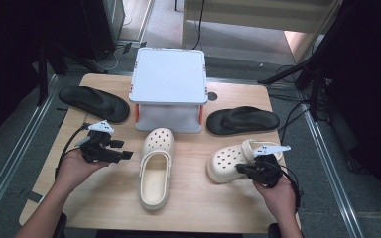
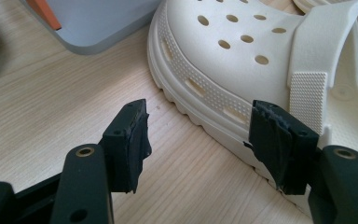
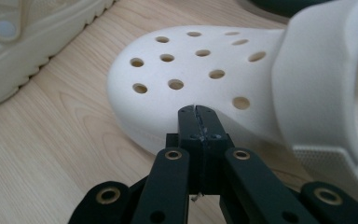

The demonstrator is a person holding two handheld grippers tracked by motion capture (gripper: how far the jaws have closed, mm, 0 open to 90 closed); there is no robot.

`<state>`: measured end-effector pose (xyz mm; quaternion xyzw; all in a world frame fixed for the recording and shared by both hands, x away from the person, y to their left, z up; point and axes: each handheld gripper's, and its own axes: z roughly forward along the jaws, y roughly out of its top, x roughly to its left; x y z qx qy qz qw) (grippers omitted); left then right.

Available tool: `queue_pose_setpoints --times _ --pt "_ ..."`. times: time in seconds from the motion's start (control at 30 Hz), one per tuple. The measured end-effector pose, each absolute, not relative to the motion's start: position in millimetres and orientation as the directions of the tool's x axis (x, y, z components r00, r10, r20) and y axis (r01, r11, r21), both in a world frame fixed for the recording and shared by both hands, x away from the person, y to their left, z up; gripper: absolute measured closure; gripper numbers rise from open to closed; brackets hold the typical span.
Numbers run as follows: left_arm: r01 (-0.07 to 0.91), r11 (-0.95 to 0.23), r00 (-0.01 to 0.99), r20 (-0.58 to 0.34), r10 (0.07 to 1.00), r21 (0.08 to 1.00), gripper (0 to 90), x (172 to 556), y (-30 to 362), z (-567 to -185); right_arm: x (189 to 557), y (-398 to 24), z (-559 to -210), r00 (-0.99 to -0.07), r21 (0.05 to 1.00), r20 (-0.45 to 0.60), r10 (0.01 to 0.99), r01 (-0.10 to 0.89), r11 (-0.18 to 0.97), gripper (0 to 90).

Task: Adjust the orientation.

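Two cream clogs lie on the wooden table [image 1: 193,198]. The middle clog [image 1: 155,166] points toward the back. The right clog [image 1: 230,161] lies crosswise with its toe to the left. My left gripper [image 1: 125,155] is open just left of the middle clog. In the left gripper view its jaws [image 2: 205,144] stand wide apart, the right one against that clog's [image 2: 242,56] sole edge. My right gripper [image 1: 241,170] is shut with nothing in it, its tips [image 3: 198,112] right at the perforated toe of the right clog [image 3: 191,60]; whether they touch it I cannot tell.
A grey-white box stand [image 1: 168,89] with orange legs sits at the back middle. One black flip-flop [image 1: 94,102] lies back left, another [image 1: 243,120] back right. The table's front strip is bare wood.
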<state>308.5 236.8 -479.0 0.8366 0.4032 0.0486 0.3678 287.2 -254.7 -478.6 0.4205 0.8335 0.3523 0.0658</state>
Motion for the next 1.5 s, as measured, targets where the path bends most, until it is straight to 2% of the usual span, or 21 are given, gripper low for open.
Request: queue_pose_setpoints --times 0.33,0.8,1.13,1.5 --pt "0.650 -0.400 0.658 -0.215 0.722 0.646 38.3 299.8 239.1 -481.6 302.8 -222.1 -477.0 -0.671 0.652 0.176 0.721 0.628 0.425 90.0" --pt "0.659 -0.397 0.648 -0.215 0.730 0.639 38.3 291.8 239.8 -483.8 319.6 -199.7 -476.8 -0.675 0.656 0.168 0.719 0.621 0.430 90.0" --pt "0.656 -0.395 0.651 -0.216 0.728 0.643 38.3 293.0 241.2 -483.2 311.0 -220.2 -453.2 -0.658 0.704 0.198 0.727 0.612 0.362 90.0" --pt "0.653 -0.401 0.658 -0.219 0.721 0.642 38.3 299.8 240.2 -483.2 301.5 -266.5 -441.7 -0.572 0.728 0.202 0.795 0.631 0.269 90.0"
